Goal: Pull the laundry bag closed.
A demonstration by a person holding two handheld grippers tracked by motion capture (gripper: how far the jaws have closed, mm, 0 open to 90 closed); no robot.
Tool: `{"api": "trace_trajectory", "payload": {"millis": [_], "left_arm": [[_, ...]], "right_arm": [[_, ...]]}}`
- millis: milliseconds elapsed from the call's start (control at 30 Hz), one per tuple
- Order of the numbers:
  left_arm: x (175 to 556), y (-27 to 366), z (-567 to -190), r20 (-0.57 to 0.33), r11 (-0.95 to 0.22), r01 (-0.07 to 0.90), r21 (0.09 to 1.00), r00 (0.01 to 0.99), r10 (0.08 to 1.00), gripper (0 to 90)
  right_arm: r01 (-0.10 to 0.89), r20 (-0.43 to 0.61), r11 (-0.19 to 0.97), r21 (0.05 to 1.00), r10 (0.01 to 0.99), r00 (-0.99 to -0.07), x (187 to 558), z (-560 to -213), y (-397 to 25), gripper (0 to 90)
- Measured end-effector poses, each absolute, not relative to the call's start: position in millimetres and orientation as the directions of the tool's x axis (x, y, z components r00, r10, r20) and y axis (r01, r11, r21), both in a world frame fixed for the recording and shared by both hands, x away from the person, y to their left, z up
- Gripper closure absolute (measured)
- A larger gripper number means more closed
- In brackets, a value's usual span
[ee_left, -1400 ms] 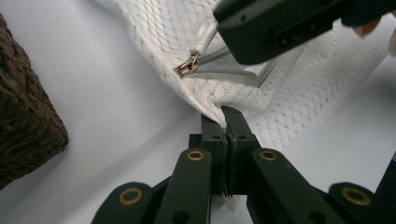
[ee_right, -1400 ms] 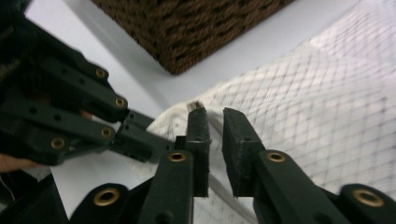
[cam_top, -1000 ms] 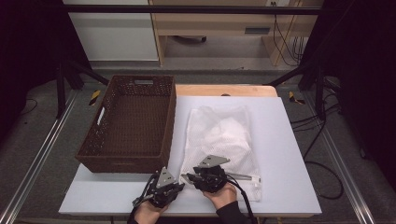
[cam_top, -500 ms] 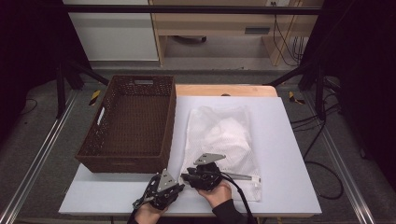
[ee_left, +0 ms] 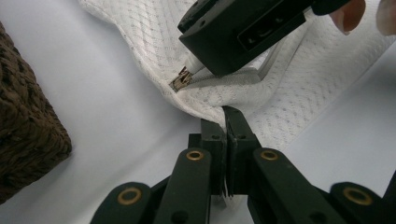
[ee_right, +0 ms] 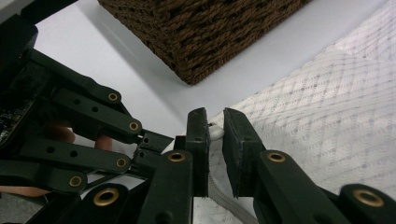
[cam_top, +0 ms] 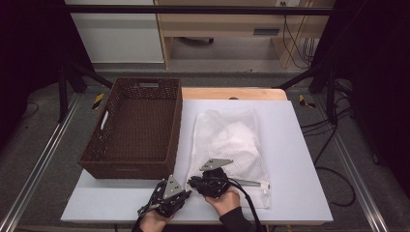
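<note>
A white mesh bag point(cam_top: 227, 137) lies flat on the white table point(cam_top: 300, 159), its zipper edge toward the person. In the left gripper view my left gripper point(ee_left: 226, 116) is shut, pinching the bag's near corner edge point(ee_left: 205, 105). Just beyond it the metal zipper slider point(ee_left: 182, 79) hangs at the tip of the other gripper. In the right gripper view my right gripper point(ee_right: 215, 116) is closed on the small white zipper pull point(ee_right: 215, 132), over the mesh bag point(ee_right: 327, 107). From above, the left gripper point(cam_top: 186, 193) and right gripper point(cam_top: 192, 182) nearly touch at the bag's near-left corner.
A dark brown wicker basket point(cam_top: 177, 126) stands empty on the table's left half, its corner point(ee_right: 205, 42) close to both grippers. Bare table surface lies to the right of the bag and along the near edge point(cam_top: 111, 208).
My right gripper has edged slightly left along the bag's near edge, closer to the left gripper. The left gripper has stayed put.
</note>
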State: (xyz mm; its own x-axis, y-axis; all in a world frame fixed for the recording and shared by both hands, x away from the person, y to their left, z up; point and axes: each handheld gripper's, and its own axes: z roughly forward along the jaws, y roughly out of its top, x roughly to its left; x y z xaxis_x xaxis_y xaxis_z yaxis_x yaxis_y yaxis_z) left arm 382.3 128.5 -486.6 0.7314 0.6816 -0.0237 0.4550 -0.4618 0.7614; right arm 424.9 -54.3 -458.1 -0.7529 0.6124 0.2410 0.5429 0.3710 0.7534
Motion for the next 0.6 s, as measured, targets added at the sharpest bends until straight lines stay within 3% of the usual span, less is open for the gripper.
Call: {"api": "trace_trajectory", "payload": {"millis": [67,133,200,400,600], "left_arm": [[382.2,128.5,-486.5,-0.023,-0.463,0.454,0.761,0.732,0.681,86.7],[382.2,128.5,-486.6,-0.023,-0.463,0.454,0.761,0.732,0.681,86.7],[382.3,128.5,-486.5,-0.022,-0.464,0.454,0.761,0.732,0.681,86.7],[383.7,129.4,-486.1,-0.043,-0.453,0.468,0.759,0.73,0.682,86.5],[387.8,131.7,-483.4,-0.077,-0.439,0.494,0.751,0.725,0.684,75.9]], "right_arm": [[0.542,0.233,0.374,0.753,0.619,-0.75,424.7,-458.3,-53.7,74.0],[0.543,0.233,0.373,0.752,0.62,-0.749,425.3,-458.9,-53.3,74.2],[0.545,0.235,0.378,0.748,0.617,-0.751,427.7,-460.8,-51.2,80.0],[0.542,0.235,0.379,0.75,0.614,-0.754,427.4,-459.0,-52.7,81.4],[0.532,0.232,0.372,0.761,0.61,-0.758,426.0,-455.1,-56.4,81.5]]}}
